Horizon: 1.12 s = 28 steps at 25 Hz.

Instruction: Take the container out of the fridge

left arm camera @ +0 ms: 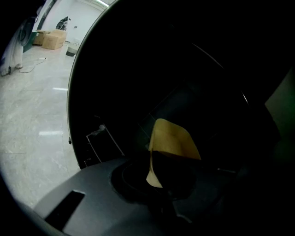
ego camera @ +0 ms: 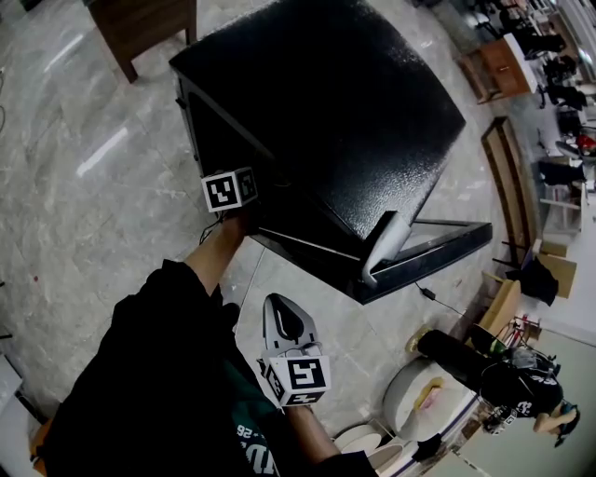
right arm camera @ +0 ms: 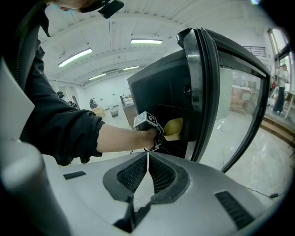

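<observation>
A black mini fridge [ego camera: 326, 112] stands on the marble floor with its glass door [right arm camera: 221, 92] swung open to the right. My left gripper [left arm camera: 168, 175] reaches into the dark fridge interior. Its jaws are shut on the edge of a yellow container [left arm camera: 173, 138]. In the right gripper view the same container [right arm camera: 174, 127] shows just past the left gripper's marker cube [right arm camera: 146, 120], on a shelf near the door opening. My right gripper [right arm camera: 148, 159] hangs in front of the fridge, shut, holding nothing. In the head view it sits low at centre [ego camera: 282, 317].
The open door [ego camera: 419, 247] juts out to the right of my right gripper. A cable [ego camera: 438, 300] lies on the floor beyond it. White round objects [ego camera: 419, 401] and a person in dark clothes [ego camera: 503, 373] are at lower right. Wooden furniture [ego camera: 140, 28] stands at the top left.
</observation>
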Each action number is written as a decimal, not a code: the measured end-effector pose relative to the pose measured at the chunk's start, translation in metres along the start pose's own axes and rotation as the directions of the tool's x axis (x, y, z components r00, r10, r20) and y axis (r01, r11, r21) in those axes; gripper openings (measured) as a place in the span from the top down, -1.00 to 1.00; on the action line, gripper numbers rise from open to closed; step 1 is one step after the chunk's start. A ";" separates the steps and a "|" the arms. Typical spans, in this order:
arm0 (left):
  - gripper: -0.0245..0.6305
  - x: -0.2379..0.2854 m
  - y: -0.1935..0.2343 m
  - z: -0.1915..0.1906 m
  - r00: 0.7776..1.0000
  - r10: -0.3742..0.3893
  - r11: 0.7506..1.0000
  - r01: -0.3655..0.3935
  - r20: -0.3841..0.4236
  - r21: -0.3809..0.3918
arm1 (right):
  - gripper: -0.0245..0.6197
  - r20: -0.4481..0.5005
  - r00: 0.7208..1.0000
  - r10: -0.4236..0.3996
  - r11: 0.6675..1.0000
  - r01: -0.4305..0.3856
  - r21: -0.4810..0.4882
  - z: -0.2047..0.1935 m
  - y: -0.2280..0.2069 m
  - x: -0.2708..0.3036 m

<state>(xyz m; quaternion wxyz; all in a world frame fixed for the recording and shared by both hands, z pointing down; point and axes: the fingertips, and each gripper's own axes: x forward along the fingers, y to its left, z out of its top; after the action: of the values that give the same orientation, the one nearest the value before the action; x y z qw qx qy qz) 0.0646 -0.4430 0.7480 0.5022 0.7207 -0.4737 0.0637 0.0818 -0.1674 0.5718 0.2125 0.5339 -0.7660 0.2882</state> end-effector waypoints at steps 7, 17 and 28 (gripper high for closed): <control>0.84 -0.018 0.019 0.007 0.999 0.043 0.999 -0.043 0.012 0.017 | 0.81 0.017 1.000 0.015 1.000 -0.015 -0.003 0.004 0.010 0.004; 0.84 -0.055 0.027 0.018 0.996 0.072 0.991 -0.078 0.050 0.110 | 0.81 0.048 0.998 0.046 0.999 -0.045 -0.020 0.009 0.025 -0.003; 0.84 -0.102 0.022 0.023 0.994 0.084 0.971 -0.098 0.070 0.217 | 0.81 0.082 0.994 0.071 0.997 -0.068 -0.041 0.013 0.039 -0.017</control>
<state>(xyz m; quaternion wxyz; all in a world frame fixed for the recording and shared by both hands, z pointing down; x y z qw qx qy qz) -0.0158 -0.3988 0.6937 0.4012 0.7509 -0.5113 0.1168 0.0512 -0.1542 0.5428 0.1804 0.5142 -0.7977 0.2583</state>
